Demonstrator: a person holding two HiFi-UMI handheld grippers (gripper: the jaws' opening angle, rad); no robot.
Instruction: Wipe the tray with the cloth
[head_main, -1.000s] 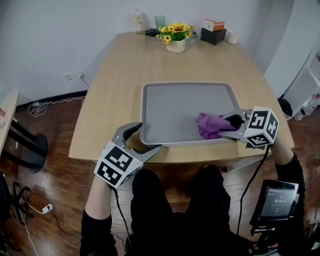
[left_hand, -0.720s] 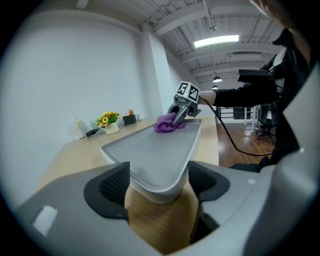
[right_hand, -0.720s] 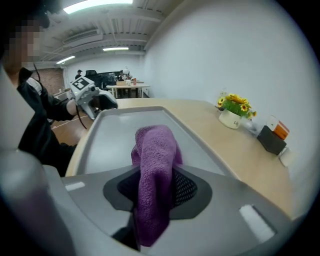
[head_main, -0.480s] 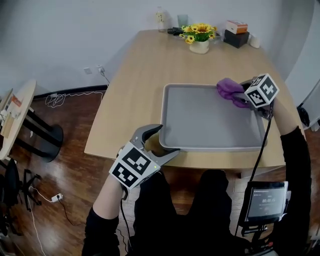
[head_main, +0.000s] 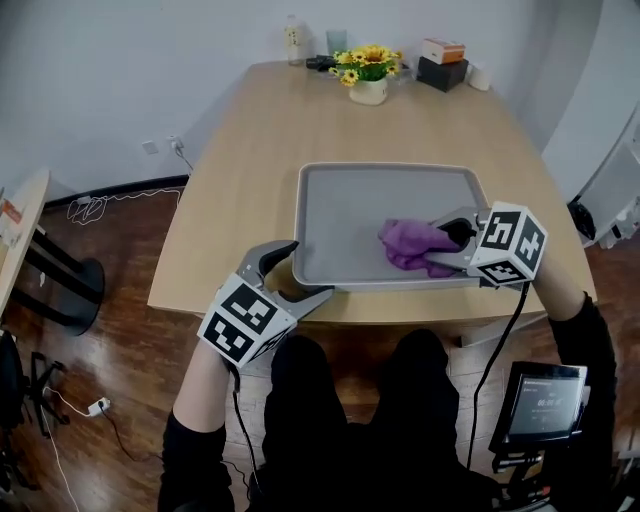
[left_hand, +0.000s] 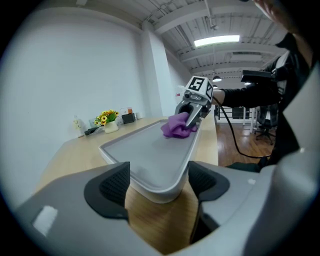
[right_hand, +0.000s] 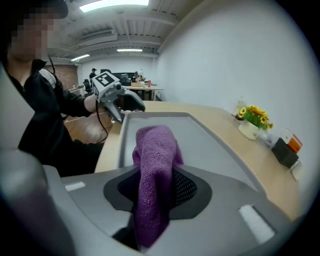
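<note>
Your right gripper (head_main: 441, 243) clamps the cloth (head_main: 408, 244) mid-wipe on the tray (head_main: 350, 200), left gripper (head_main: 305, 270) clamping its corner; next, drag the cloth flat across the rest.

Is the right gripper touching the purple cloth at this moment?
Touching. The right gripper view shows the purple cloth pinched between the jaws of the right gripper, its bunched end sticking out ahead of the pads.

Sunflower pot (head_main: 368, 88), bottle (head_main: 293, 40), black box (head_main: 441, 72) at table (head_main: 250, 180) far end.
</note>
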